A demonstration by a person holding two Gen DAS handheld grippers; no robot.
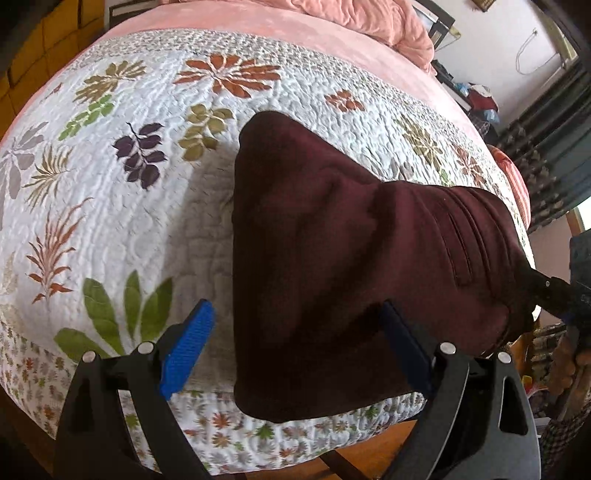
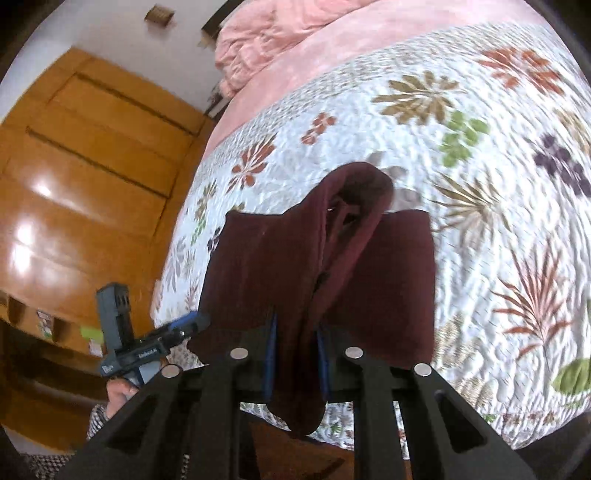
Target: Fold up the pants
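Note:
Dark maroon pants [image 1: 332, 266] hang folded above the bed's near edge. My left gripper [image 1: 295, 347] is open: its blue left finger [image 1: 188, 350] stands clear of the cloth, and the pants drape over the right finger [image 1: 406, 347]. In the right wrist view my right gripper [image 2: 295, 354] is shut on a bunched fold of the pants [image 2: 295, 258], which hang down below the jaws. The right gripper also shows at the right edge of the left wrist view [image 1: 546, 295], holding the cloth's far end. The left gripper shows in the right wrist view [image 2: 177, 328].
A white quilt with leaf and flower prints [image 1: 147, 184] covers the bed. A pink blanket [image 1: 369, 22] lies bunched at the far end. A wooden wardrobe [image 2: 74, 166] stands beside the bed. Cluttered shelves [image 1: 476, 96] and dark curtains [image 1: 546, 155] stand at the right.

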